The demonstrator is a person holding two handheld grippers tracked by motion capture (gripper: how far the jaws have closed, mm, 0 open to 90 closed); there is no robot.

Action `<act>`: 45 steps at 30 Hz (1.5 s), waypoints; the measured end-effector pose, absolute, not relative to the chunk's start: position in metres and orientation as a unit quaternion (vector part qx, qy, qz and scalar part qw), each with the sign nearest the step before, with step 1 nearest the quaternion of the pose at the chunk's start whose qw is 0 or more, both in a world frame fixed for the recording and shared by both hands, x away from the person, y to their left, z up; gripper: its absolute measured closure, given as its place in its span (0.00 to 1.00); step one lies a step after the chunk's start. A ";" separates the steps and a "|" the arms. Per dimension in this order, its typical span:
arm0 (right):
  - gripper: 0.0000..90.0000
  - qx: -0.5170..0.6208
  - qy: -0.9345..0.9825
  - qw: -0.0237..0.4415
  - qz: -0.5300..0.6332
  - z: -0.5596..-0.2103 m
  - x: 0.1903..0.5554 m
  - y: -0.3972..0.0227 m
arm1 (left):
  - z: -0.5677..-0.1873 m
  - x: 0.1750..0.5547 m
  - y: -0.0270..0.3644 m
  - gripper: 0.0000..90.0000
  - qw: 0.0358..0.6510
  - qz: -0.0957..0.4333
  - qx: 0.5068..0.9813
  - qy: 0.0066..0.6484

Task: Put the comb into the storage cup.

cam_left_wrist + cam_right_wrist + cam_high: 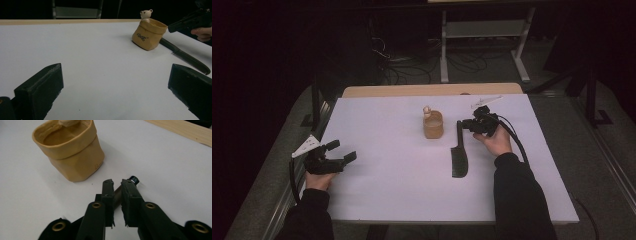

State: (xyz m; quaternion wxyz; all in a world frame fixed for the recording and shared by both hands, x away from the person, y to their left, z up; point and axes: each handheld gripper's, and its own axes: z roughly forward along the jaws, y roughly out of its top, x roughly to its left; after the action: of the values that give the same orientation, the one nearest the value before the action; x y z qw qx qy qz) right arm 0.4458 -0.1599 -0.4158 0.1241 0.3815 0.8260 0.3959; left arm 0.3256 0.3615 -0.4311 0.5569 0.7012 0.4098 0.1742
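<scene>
A black comb (459, 160) lies lengthwise on the white table (387, 185), its handle toward the far side. My right gripper (463, 125) reaches the handle's far end from the right; in the right gripper view (117, 186) the jaws are shut on the comb handle (134, 180), whose tip sticks out past them. Just left of the handle stands a tan pouch (433, 126) (72, 157) with a small toy bear (427, 111) at its rim. My left gripper (343, 151) rests open at the table's left edge, nothing between its jaws (116, 75). From there the pouch (148, 36) and comb (185, 56) show far right.
A wooden strip (432, 90) runs along the table's far edge. Behind it on the dark floor are cables (412, 70) and a white metal frame (444, 50). Bare white surface lies between the two grippers.
</scene>
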 end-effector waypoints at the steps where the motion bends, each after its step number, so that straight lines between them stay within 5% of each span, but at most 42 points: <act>1: 0.93 0.382 0.828 0.128 0.391 -0.419 0.446 -0.157 | -0.431 0.326 0.361 0.00 0.557 0.174 0.701 0.410; 45: 0.99 0.350 0.864 0.114 0.345 -0.450 0.448 -0.130 | -0.432 0.327 0.360 0.00 0.555 0.171 0.705 0.407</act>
State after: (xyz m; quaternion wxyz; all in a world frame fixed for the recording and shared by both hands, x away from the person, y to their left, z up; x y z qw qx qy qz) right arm 0.4476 -0.1297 -0.4504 0.1144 0.3497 0.8635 0.3449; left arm 0.3274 0.3598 -0.4319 0.5553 0.7046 0.4074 0.1709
